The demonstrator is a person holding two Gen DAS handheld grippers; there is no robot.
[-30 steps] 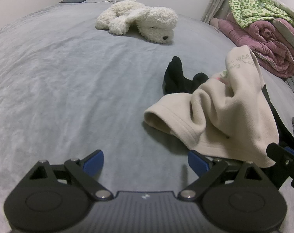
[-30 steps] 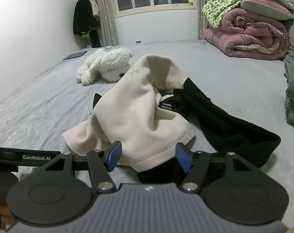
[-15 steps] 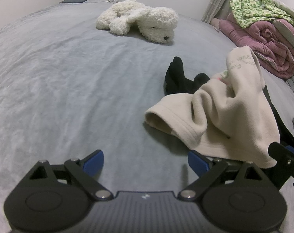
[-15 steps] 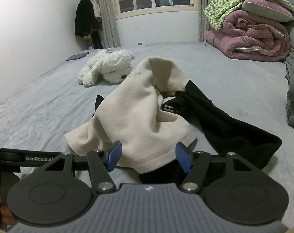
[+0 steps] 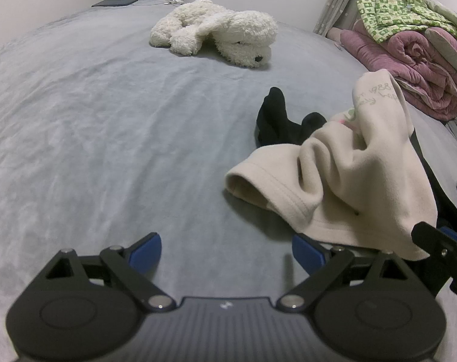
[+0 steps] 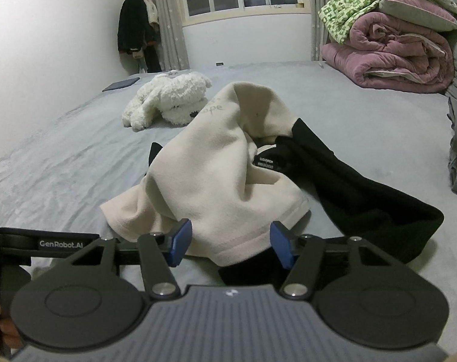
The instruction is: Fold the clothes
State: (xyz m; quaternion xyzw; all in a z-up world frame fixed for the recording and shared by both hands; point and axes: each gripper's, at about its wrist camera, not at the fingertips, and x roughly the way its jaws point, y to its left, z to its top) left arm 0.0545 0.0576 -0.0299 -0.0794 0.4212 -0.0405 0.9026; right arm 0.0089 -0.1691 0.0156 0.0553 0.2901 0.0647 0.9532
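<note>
Jaw spacing on the right gripper (image 6: 228,242) has just narrowed a little; the blue pads now stand about half open and do not press on anything, though the near hem of the cream fleece garment (image 6: 210,181) hangs between them. Judgement: a first pinch on that hem is being set up, and no fold has been made yet.

Landmark: cream fleece garment, crumpled in a peaked heap on the grey bed cover (image 5: 107,126).
- Black garment (image 6: 364,193) lies under the fleece and trails out beyond it, away from the left gripper.
- Right gripper sits at the fleece's near hem, which dips between the pads.
- Left gripper (image 5: 227,249) sits beside the fleece at its open cuff end; pads wide apart, holding nothing, with only bed cover between them. One pad is just beside the hem; contact cannot be told.
- White plush dog (image 5: 219,31) lies well beyond the fleece.
- Pink quilt stack (image 6: 391,54) stands far behind it.
</note>
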